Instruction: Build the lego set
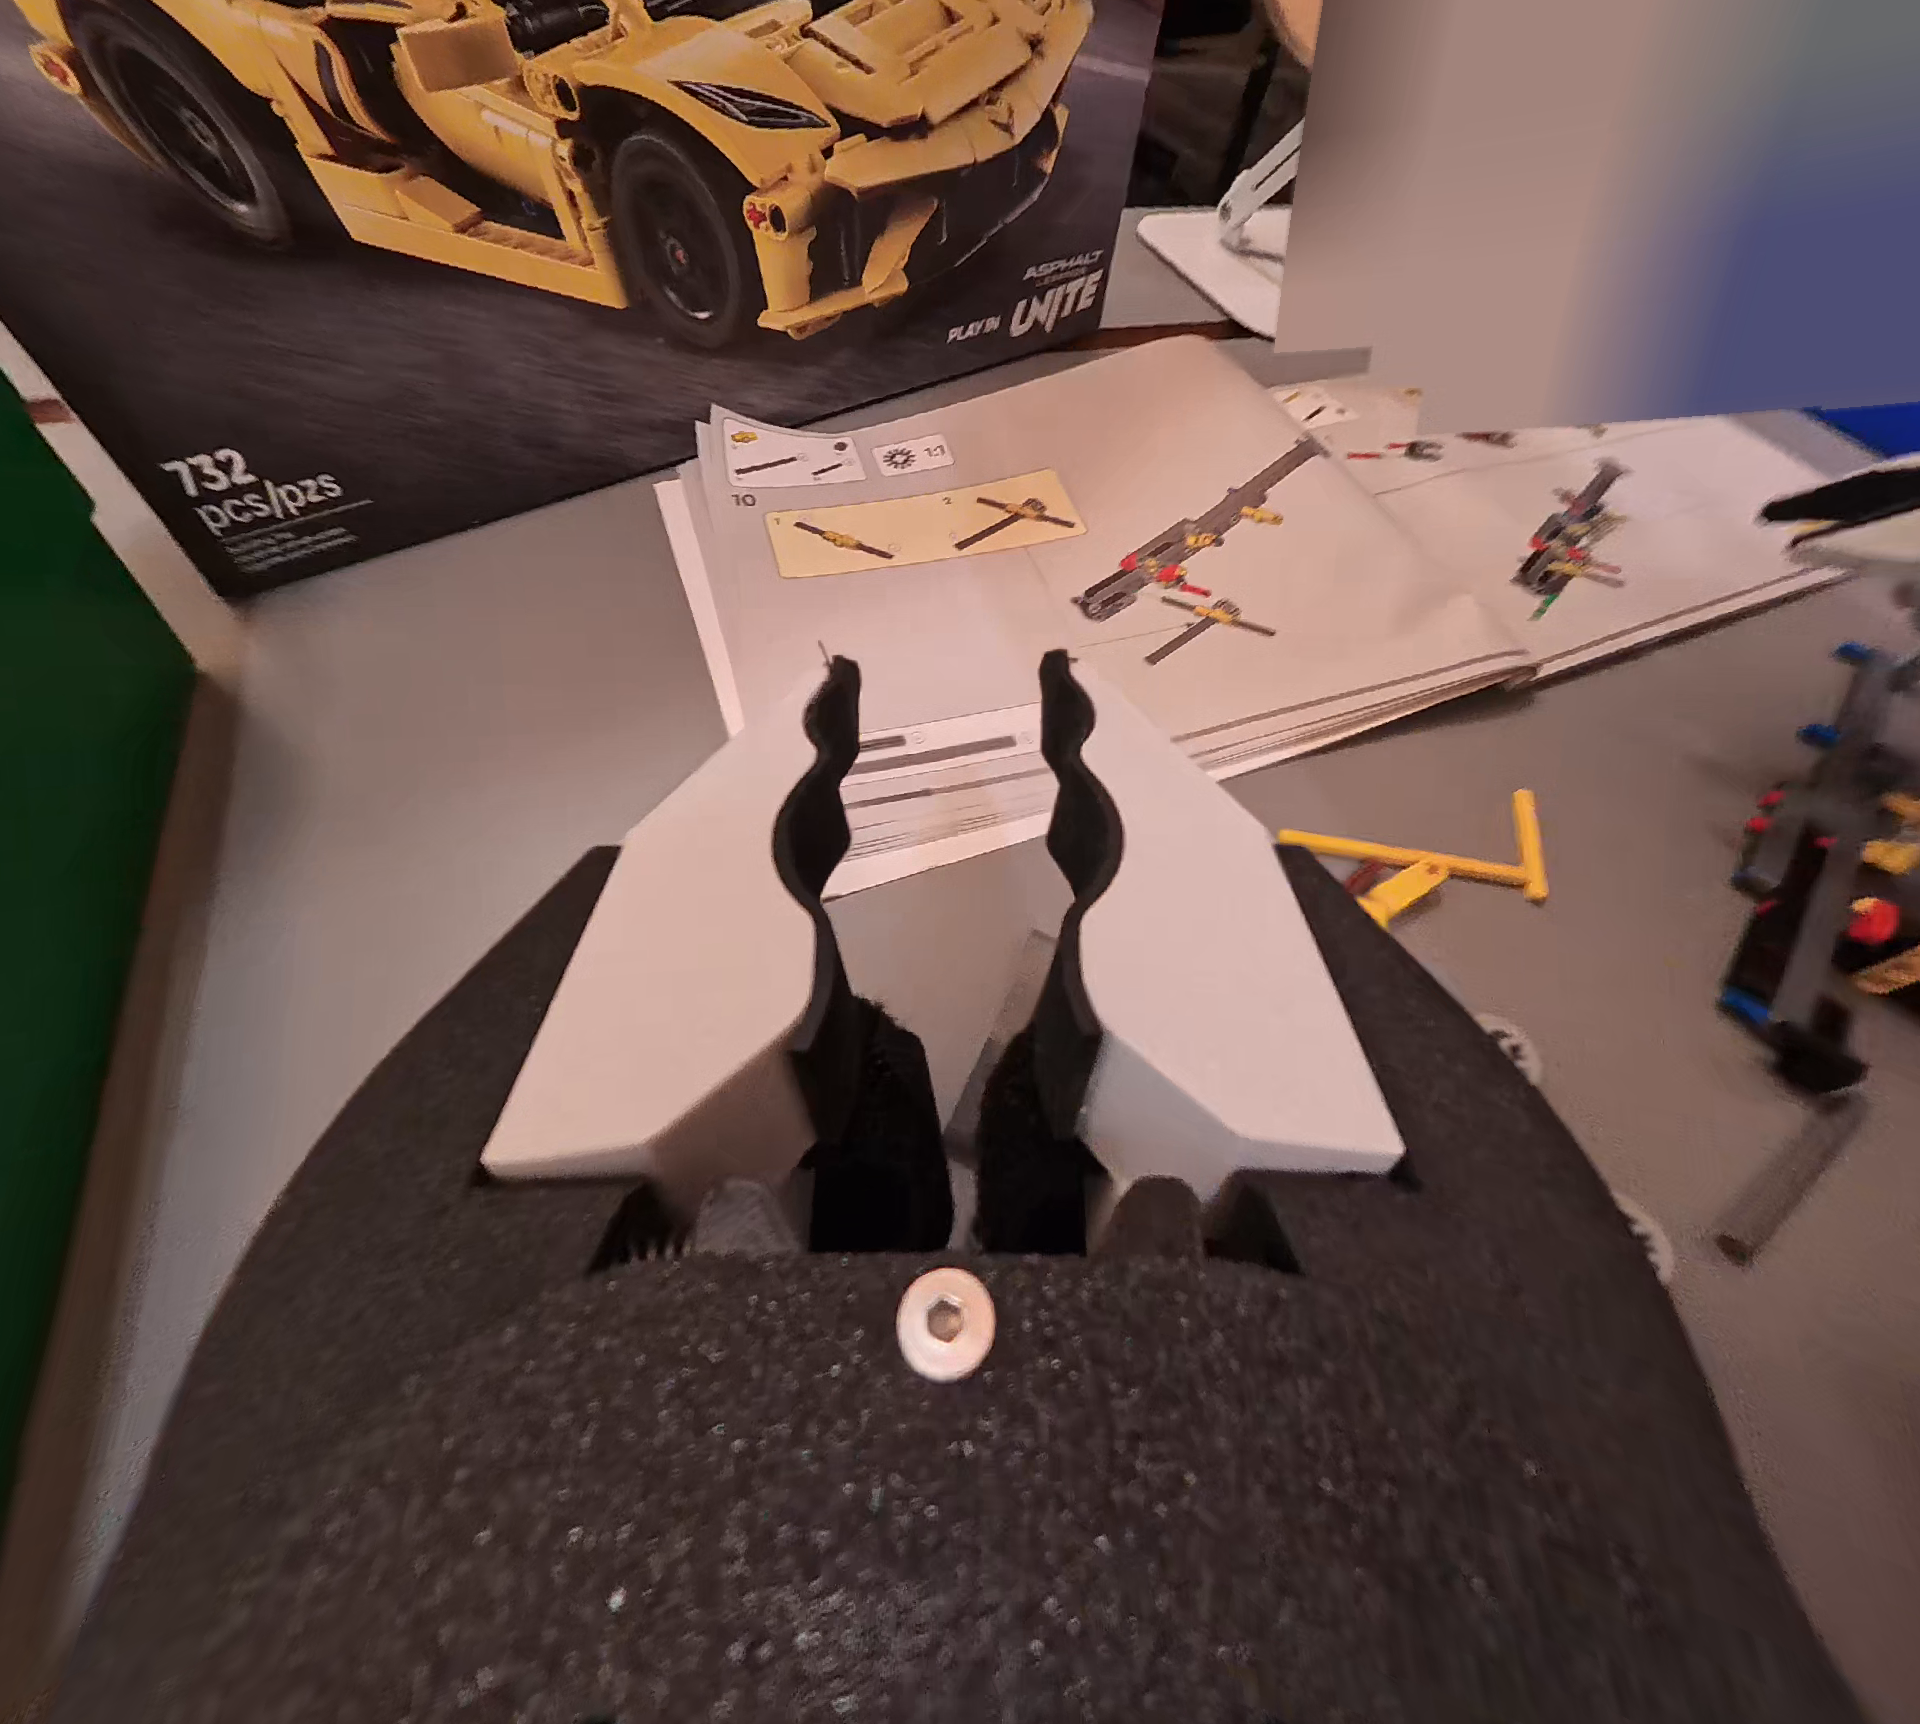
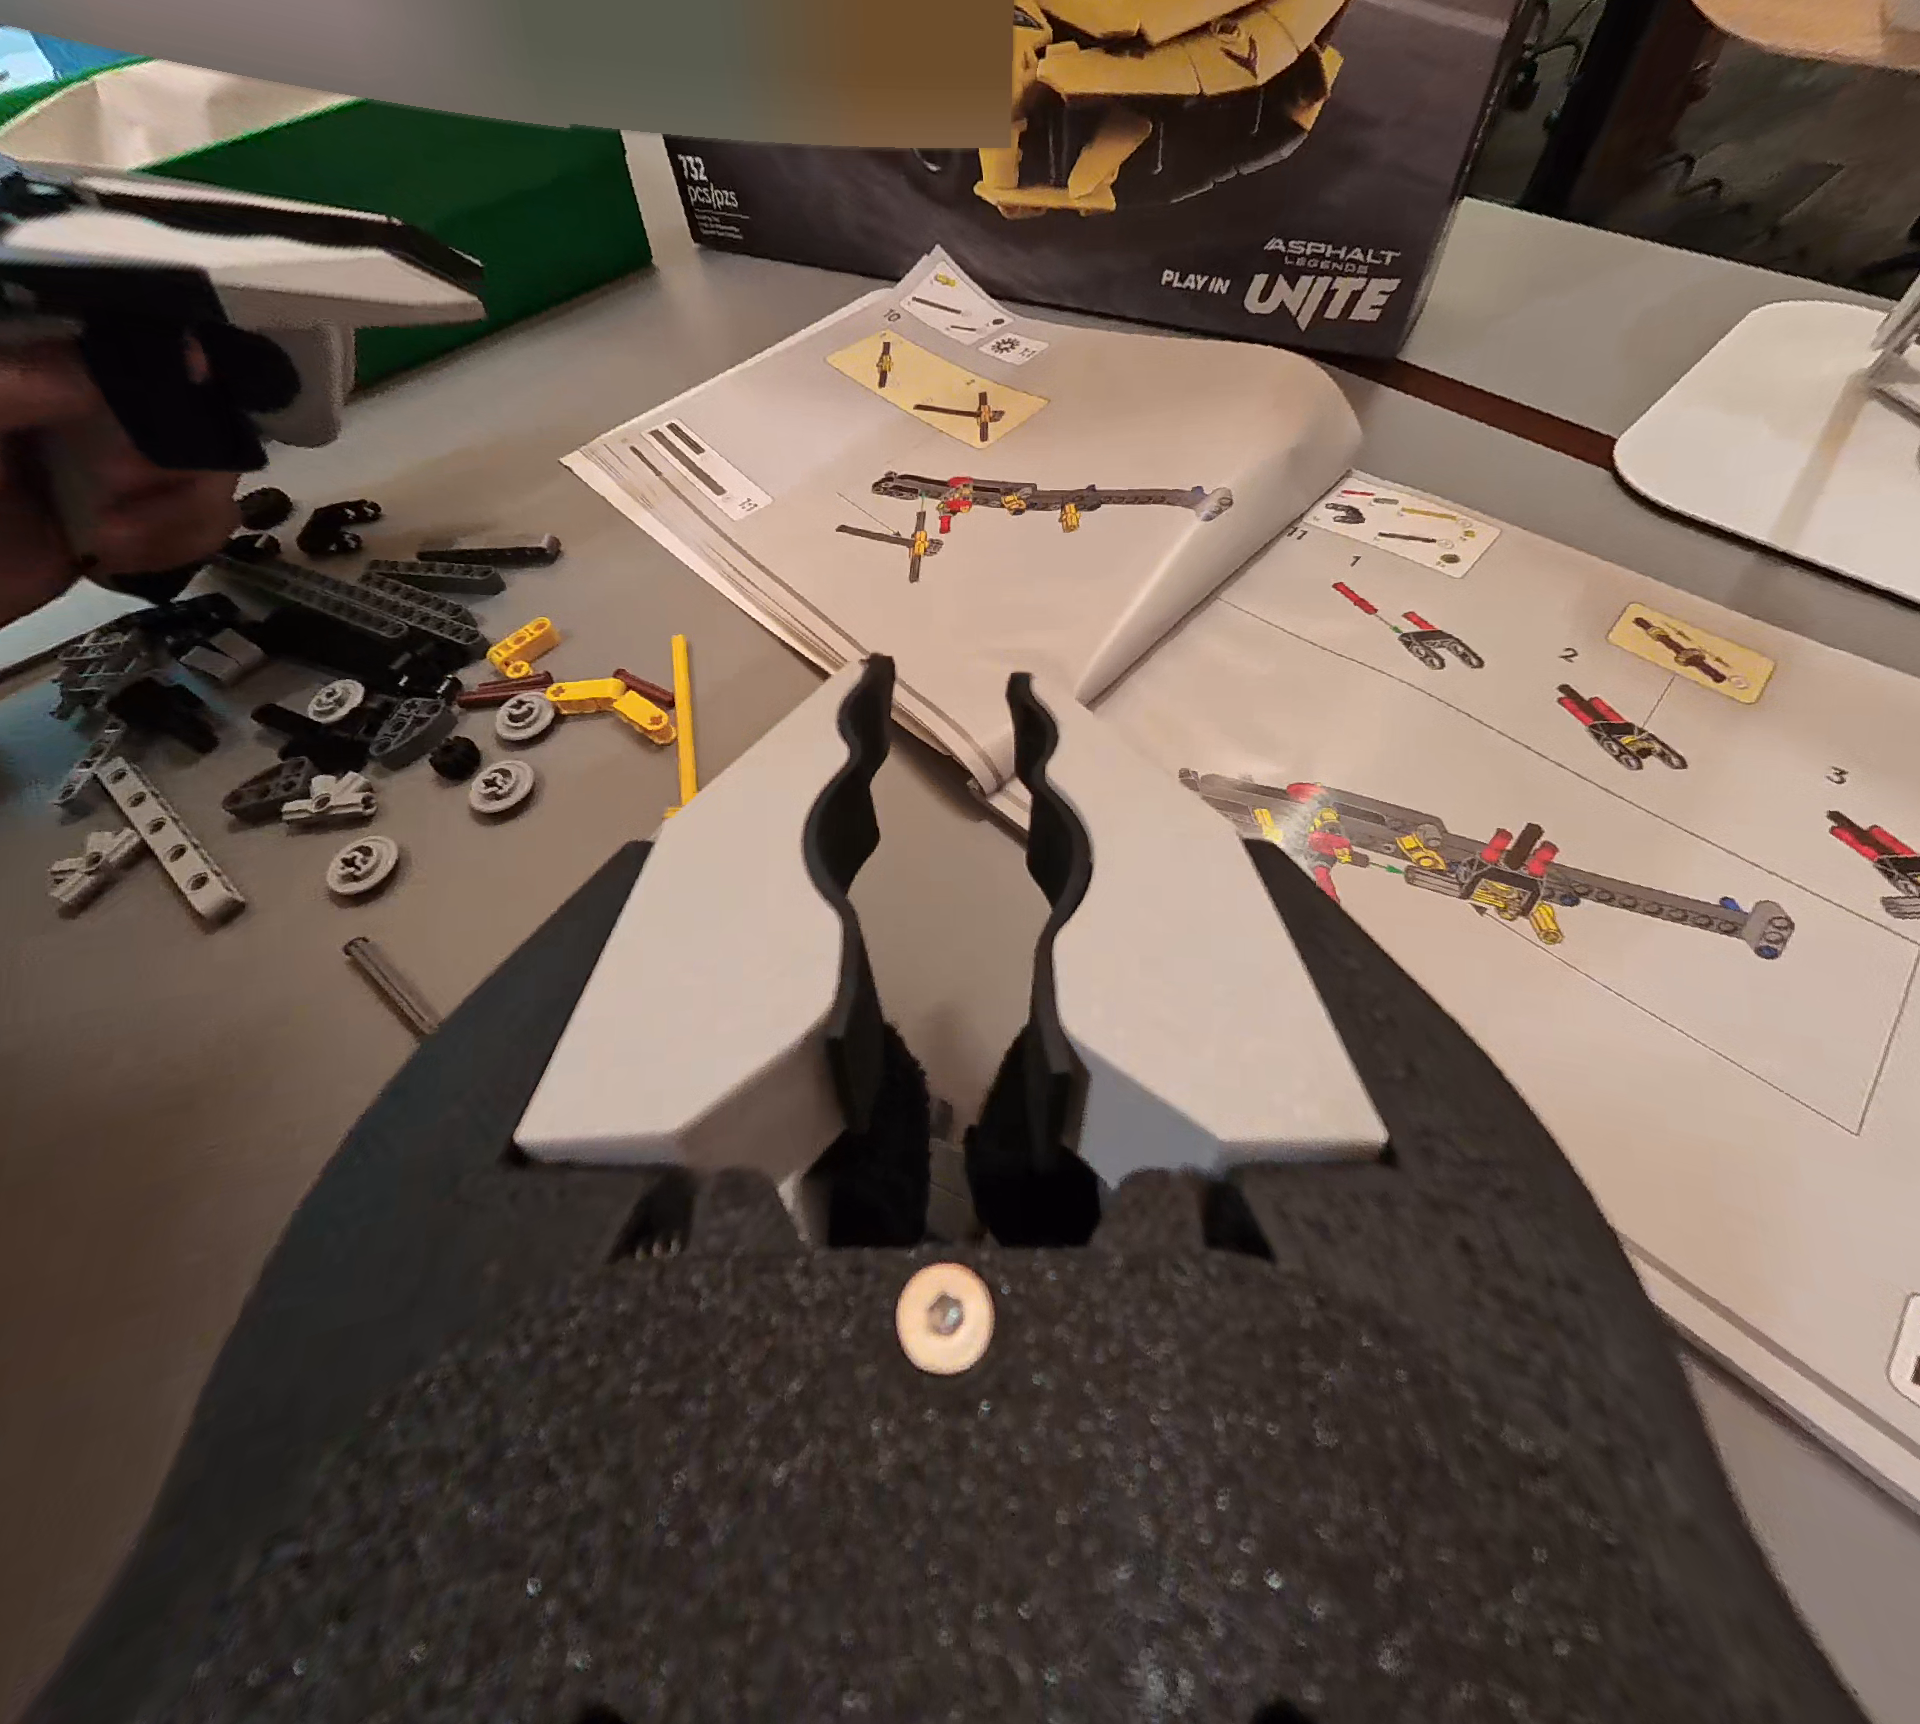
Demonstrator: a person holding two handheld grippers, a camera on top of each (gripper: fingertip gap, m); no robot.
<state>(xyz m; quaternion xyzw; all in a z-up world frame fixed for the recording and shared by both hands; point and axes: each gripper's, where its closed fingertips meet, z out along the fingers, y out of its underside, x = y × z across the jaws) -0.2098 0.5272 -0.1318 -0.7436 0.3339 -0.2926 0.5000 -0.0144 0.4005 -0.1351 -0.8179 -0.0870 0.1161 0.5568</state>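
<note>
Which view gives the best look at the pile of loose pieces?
The right wrist view: the loose pieces lie spread, sharp and separate, on the table. The left wrist view shows only a few yellow pieces and a blurred assembly.

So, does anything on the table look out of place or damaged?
Nothing looks damaged. The loose grey, black and yellow lego pieces lie scattered beside the open paper instruction booklet, whose left page bulges upward.
</note>
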